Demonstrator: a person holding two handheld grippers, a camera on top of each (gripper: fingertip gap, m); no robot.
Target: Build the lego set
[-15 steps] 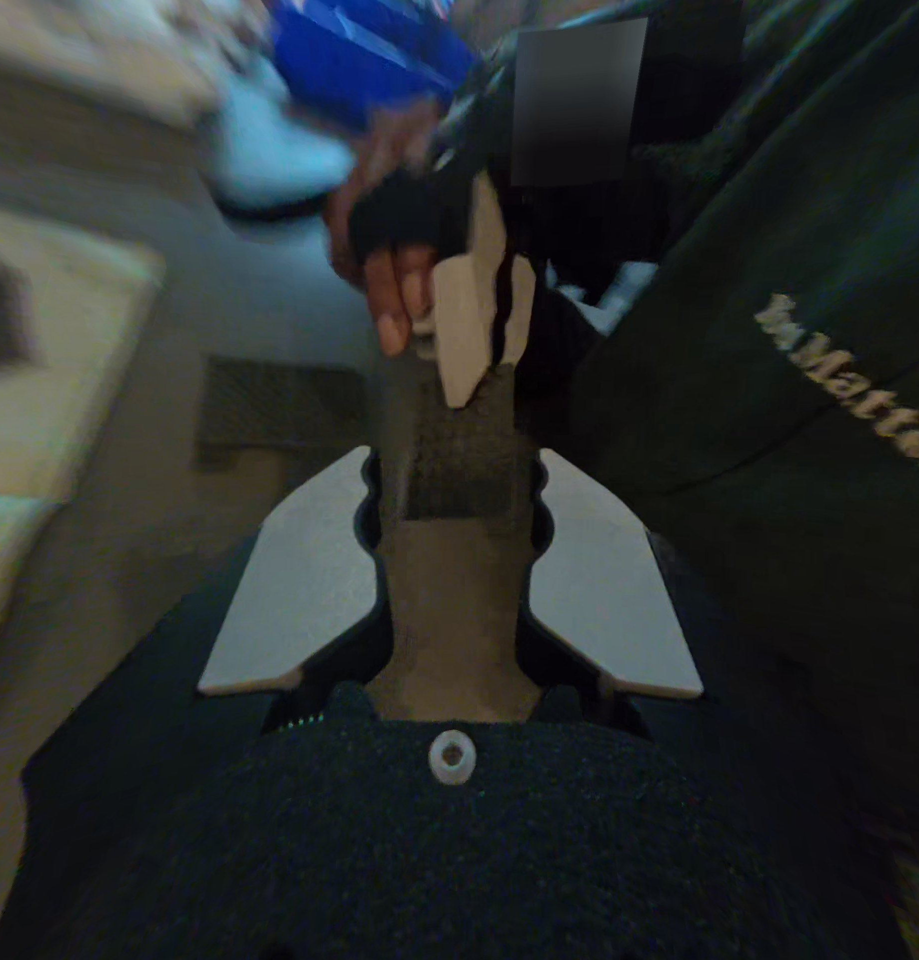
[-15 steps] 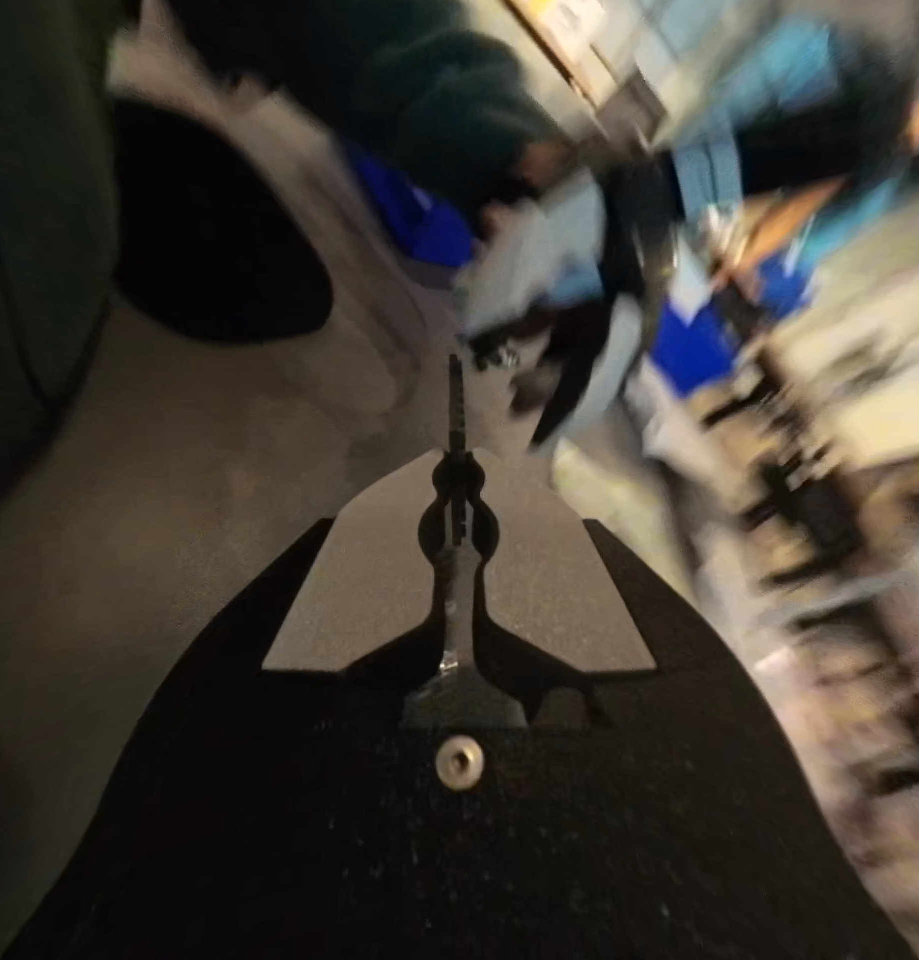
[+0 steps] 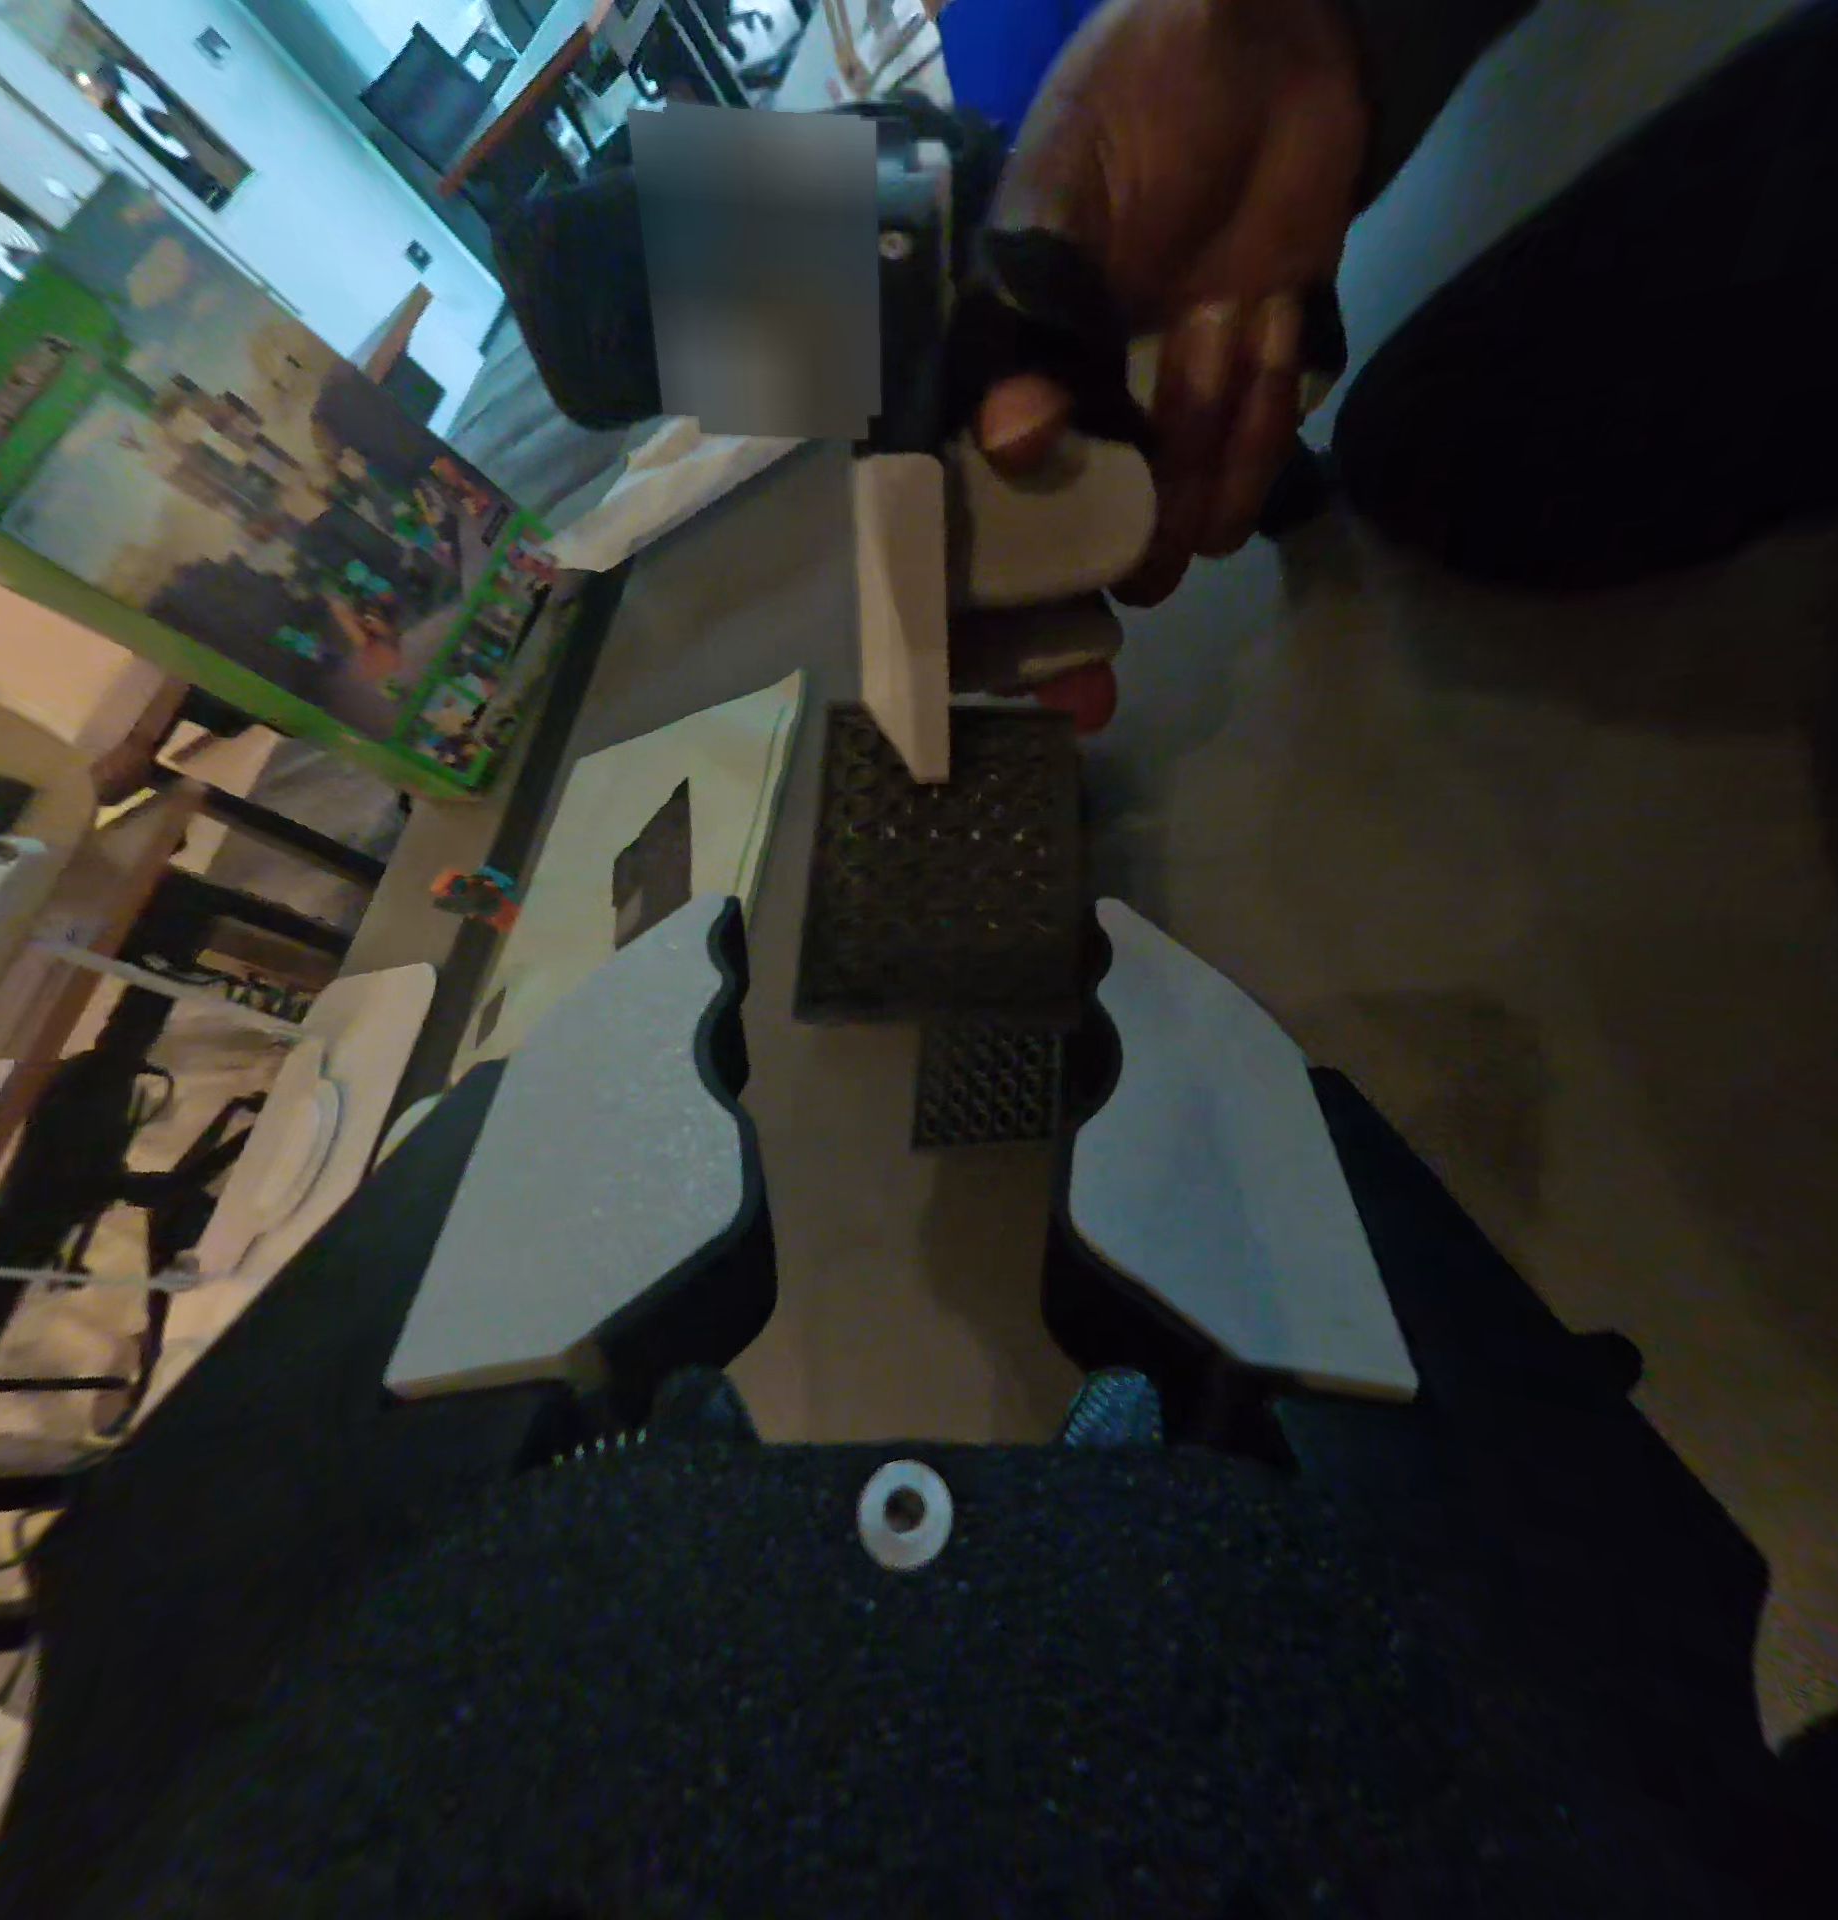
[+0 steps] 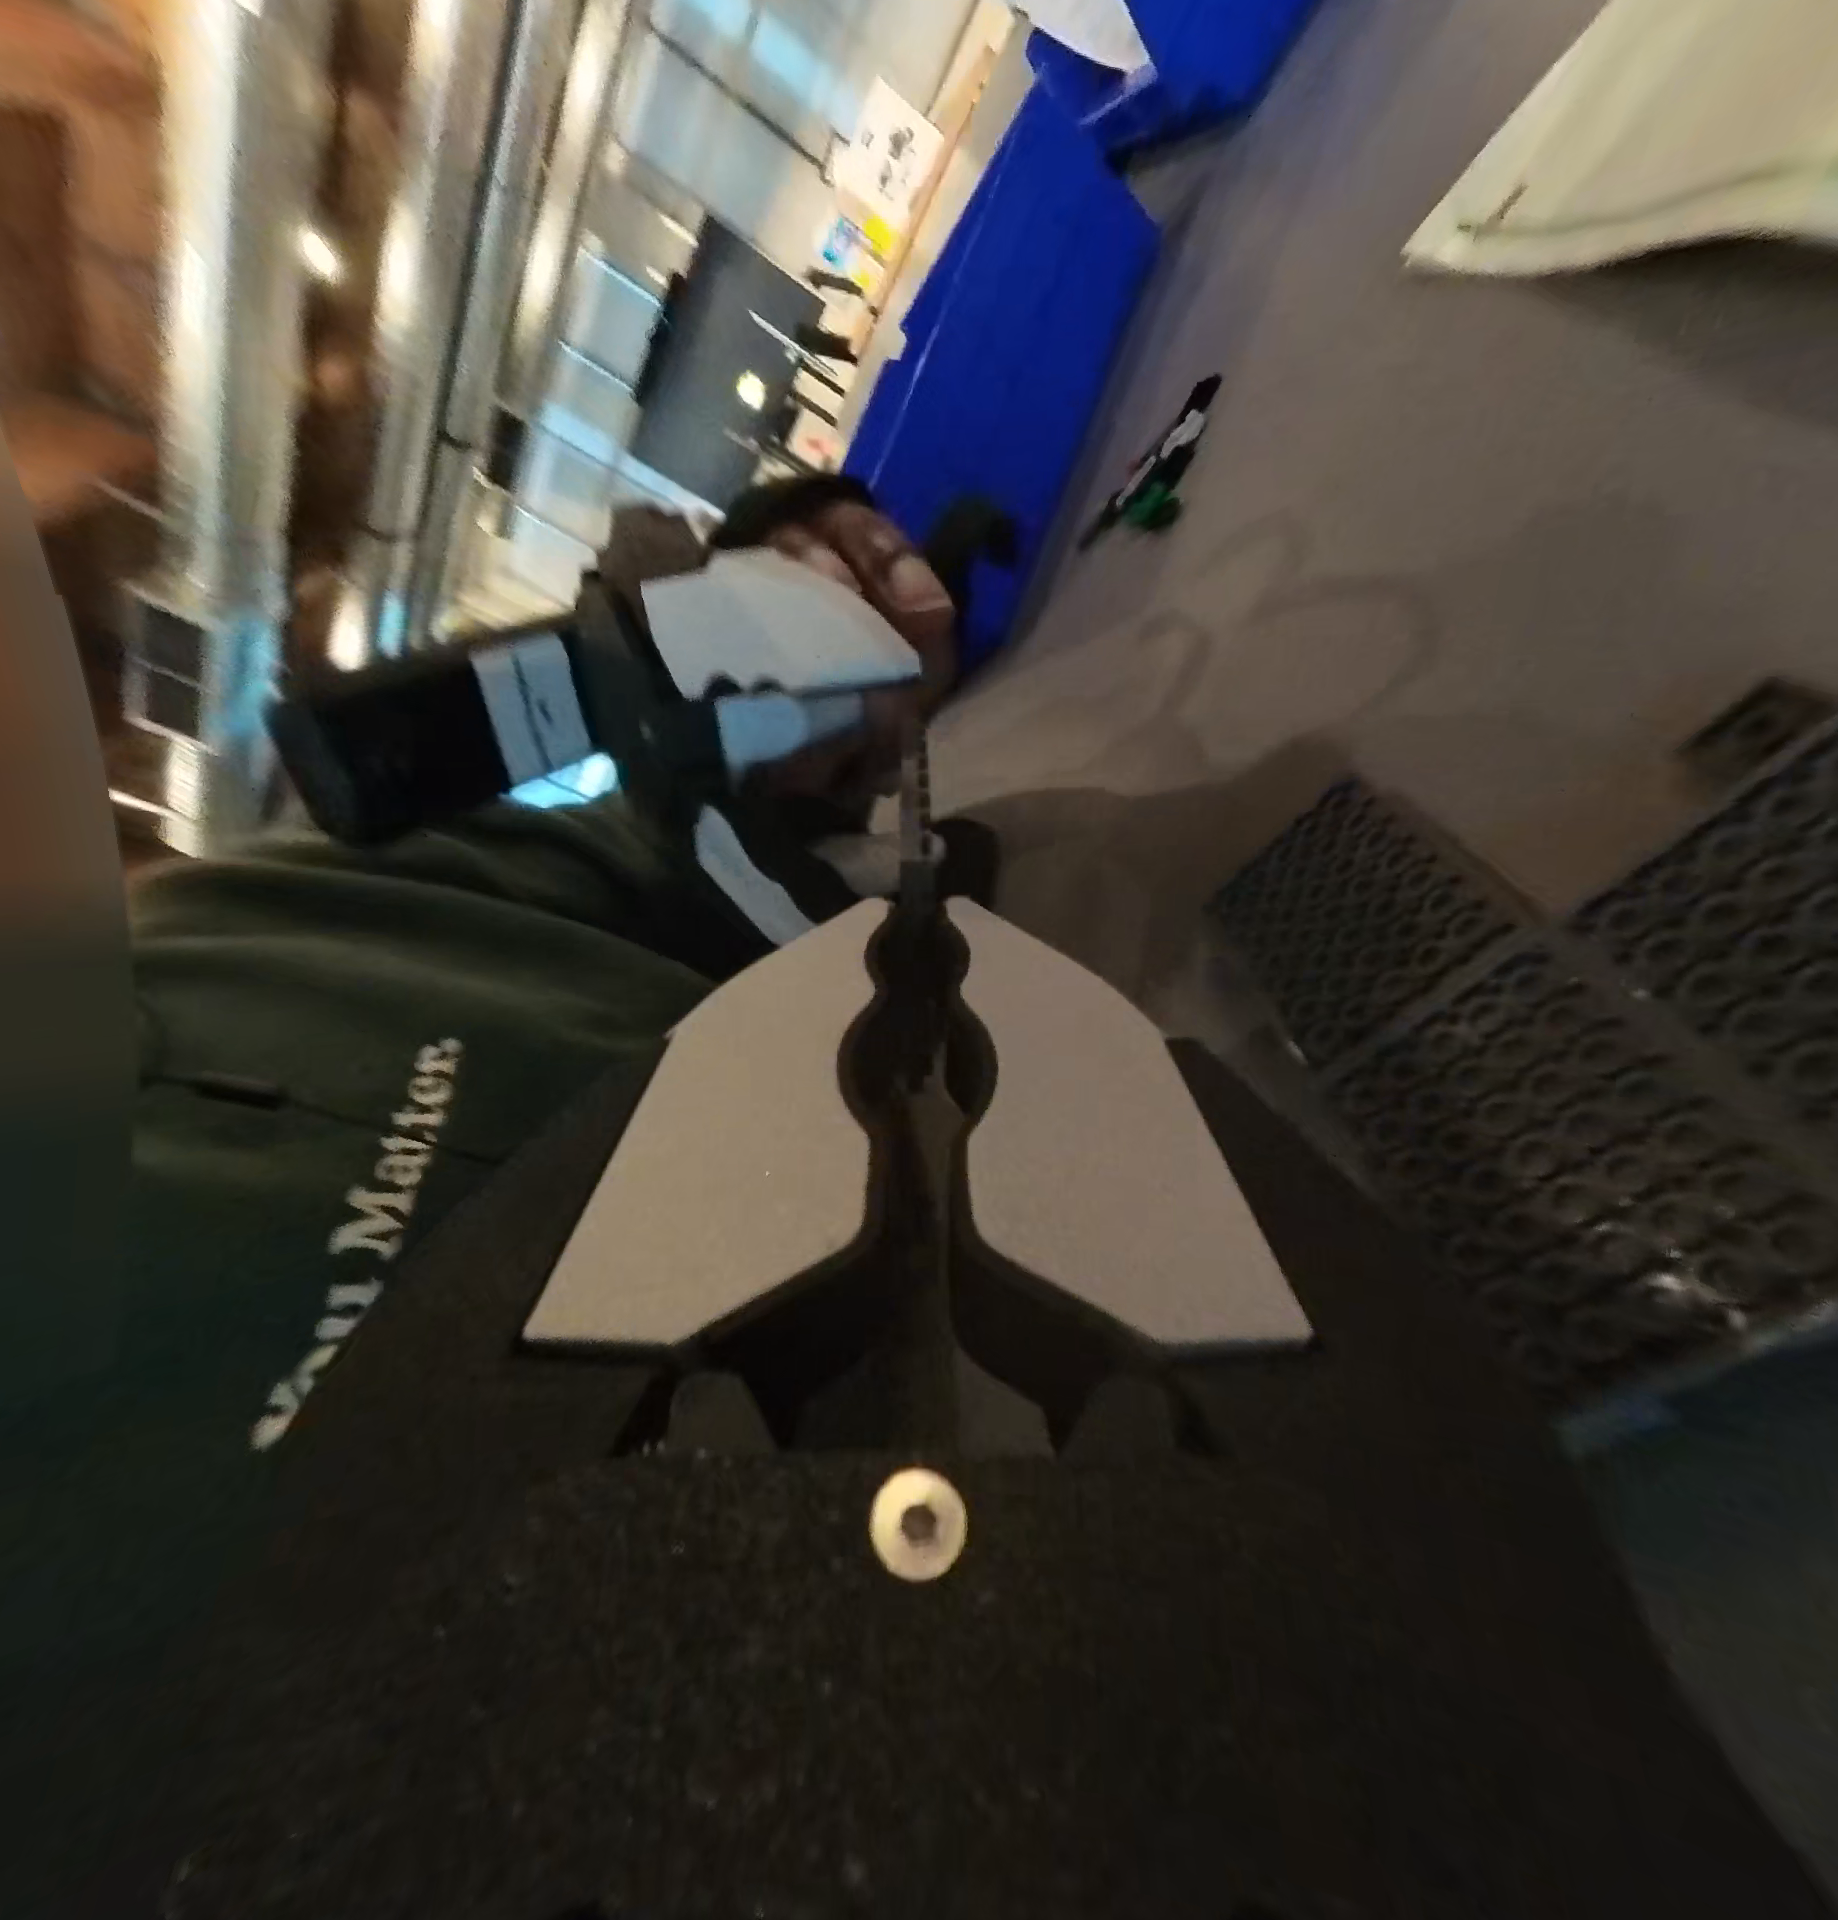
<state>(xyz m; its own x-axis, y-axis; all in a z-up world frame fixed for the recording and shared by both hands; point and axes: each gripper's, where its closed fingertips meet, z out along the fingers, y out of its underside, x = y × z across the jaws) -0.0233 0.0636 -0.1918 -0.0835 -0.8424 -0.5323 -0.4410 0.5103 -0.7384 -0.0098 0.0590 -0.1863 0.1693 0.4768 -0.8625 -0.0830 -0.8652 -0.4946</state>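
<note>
Lying on a grey table (image 3: 1414,831), item by item:

- Large dark studded plate (image 3: 941,883), flat, ahead of the left gripper (image 3: 910,1013); its far edge sits under the tip of the right gripper (image 3: 920,665).
- Small dark studded plate (image 3: 982,1081), flat, just nearer the camera than the large one, beside the left gripper's right finger.
- Thin dark studded strip (image 4: 920,821), pinched edge-on between the fingers of the right gripper (image 4: 920,914) and sticking out past their tips.
- Left gripper: fingers spread wide, nothing between them.
- Right gripper: fingers pressed together on the strip, a hand (image 3: 1185,270) wrapped around its body.
- Instruction booklet (image 3: 676,831), pale, open page with a dark square printed on it, just left of the large plate.
- Lego set box (image 3: 271,561), green-edged, printed with a blocky scene and lettering, propped at the table's left edge.
- Small orange and teal built piece (image 3: 473,894), near the booklet's left side.
- Green and black loose pieces (image 4: 1154,488), farther off in the right wrist view.
- Dark green garment (image 4: 323,1039) bearing pale printed lettering.
- Blue panel (image 4: 998,343) at the table's far side.

Room: indoor, glazed partitions, desks and dark furniture, largely blurred.
</note>
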